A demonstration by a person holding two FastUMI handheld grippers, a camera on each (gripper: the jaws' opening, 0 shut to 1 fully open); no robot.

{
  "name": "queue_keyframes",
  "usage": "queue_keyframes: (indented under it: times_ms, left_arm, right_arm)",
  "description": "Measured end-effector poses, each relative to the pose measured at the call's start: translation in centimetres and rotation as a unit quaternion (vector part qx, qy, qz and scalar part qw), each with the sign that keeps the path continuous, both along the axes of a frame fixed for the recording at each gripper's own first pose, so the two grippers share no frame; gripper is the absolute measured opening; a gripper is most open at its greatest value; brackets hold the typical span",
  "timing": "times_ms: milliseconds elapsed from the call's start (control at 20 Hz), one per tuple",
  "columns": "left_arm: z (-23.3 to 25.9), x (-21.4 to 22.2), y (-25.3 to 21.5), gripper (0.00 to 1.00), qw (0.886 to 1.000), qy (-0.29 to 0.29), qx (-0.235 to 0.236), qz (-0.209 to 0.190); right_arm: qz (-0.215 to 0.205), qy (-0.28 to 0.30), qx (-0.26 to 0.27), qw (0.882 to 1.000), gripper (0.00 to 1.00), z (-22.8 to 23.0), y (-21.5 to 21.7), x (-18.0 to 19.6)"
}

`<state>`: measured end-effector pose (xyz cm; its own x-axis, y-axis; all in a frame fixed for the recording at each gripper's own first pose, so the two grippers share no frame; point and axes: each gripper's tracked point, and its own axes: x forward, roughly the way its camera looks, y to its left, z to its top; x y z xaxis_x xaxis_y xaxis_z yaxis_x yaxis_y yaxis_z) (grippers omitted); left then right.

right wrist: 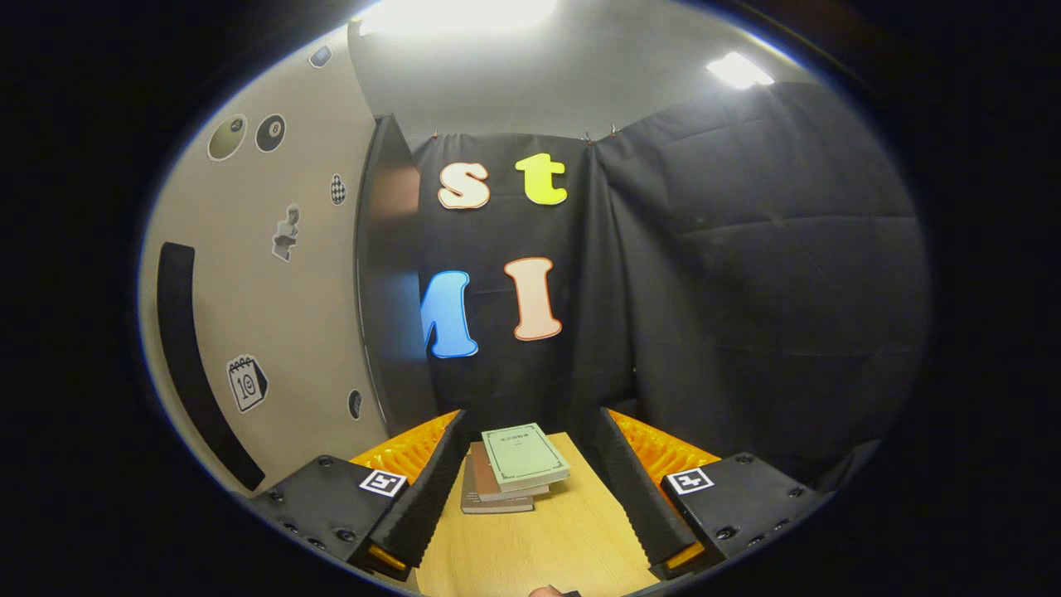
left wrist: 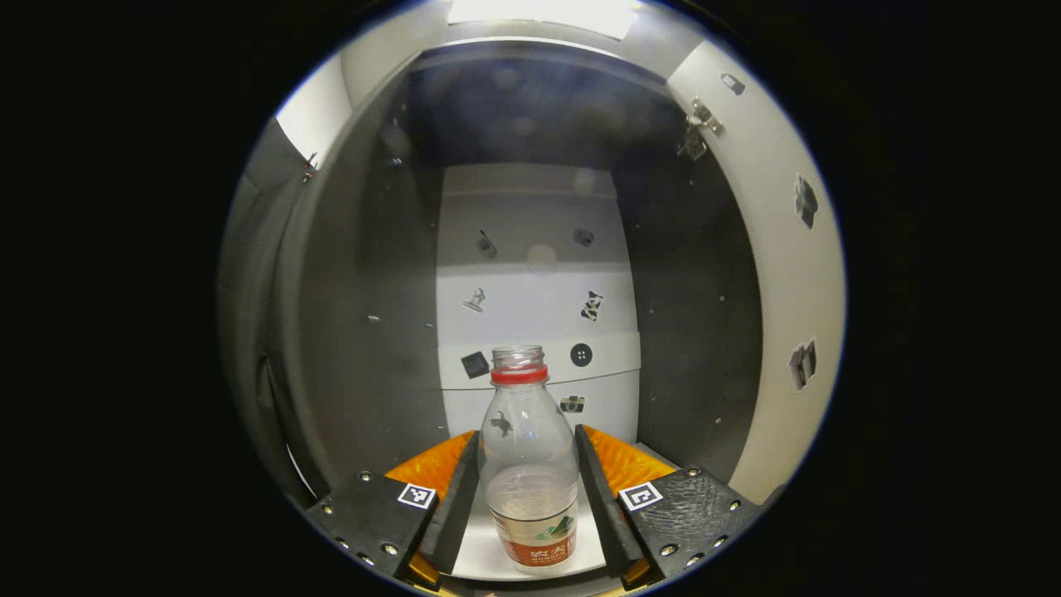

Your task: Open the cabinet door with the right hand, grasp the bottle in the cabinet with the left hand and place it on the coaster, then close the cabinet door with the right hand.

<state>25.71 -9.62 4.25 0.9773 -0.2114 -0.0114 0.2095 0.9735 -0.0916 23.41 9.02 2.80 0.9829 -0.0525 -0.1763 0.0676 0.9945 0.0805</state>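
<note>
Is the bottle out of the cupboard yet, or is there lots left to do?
Not out yet. Done: the cabinet door stands open. In hand: the left gripper is inside the cabinet with its jaws either side of the bottle, which stands upright on the shelf; whether they press it is unclear. Left: carry it to the coaster, then the open right gripper, above some books, shuts the door.

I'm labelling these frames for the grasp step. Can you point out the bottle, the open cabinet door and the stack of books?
bottle (left wrist: 527, 439): left gripper view, on its clear body.
cabinet door (right wrist: 257, 315): right gripper view, on its pale outer face.
stack of books (right wrist: 522, 454): right gripper view, on the top green cover.
</note>
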Motion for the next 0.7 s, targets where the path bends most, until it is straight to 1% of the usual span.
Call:
queue_keyframes:
  times_ms: [50,300,550,700]
  left_arm:
    - [0.0,-0.9,0.6,0.63,1.000,-0.001,-0.001,0.006]
    - [-0.1,-6.6,3.9,0.63,0.999,0.003,0.000,0.035]
    - [-1.9,-11.5,6.4,0.63,0.998,0.014,0.004,0.060]
    - [-3.4,-14.8,7.5,0.63,0.997,0.016,0.008,0.070]
  right_arm:
    - [0.007,-0.001,0.000,1.000,0.98,0.0,0.1,-0.1]
    - [0.047,0.000,-0.002,0.999,0.98,0.0,0.9,-0.7]
    - [0.080,0.005,0.005,0.997,0.98,-0.5,1.6,-1.6]
    - [0.088,0.008,0.012,0.996,0.98,-1.0,1.7,-2.1]
